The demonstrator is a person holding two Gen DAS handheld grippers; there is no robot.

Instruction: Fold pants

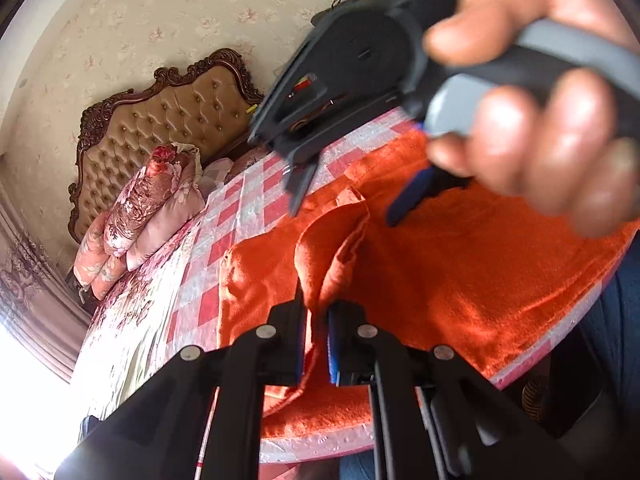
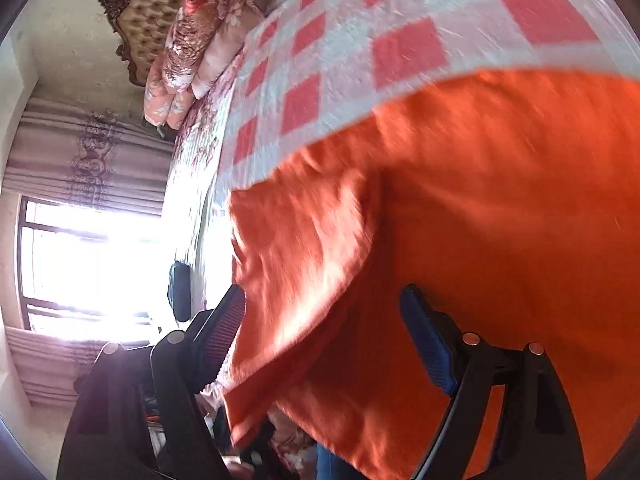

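The orange pants [image 1: 460,264] lie spread on a red-and-white checked cloth [image 1: 240,216]. My left gripper [image 1: 318,312] is shut on a raised fold of the orange fabric, pinched between its jaws. My right gripper [image 1: 344,196], held by a hand, hovers open just above the pants further in. In the right wrist view the right gripper [image 2: 324,312] is open, its blue-padded fingers [image 2: 428,344] spread wide over the pants [image 2: 480,208], with a hanging fabric edge between them.
A bed with a floral cover [image 1: 132,340], stacked floral pillows [image 1: 152,200] and a tufted headboard [image 1: 168,120] lies to the left. A bright window with curtains [image 2: 80,264] is beyond. The checked cloth [image 2: 360,40] extends past the pants.
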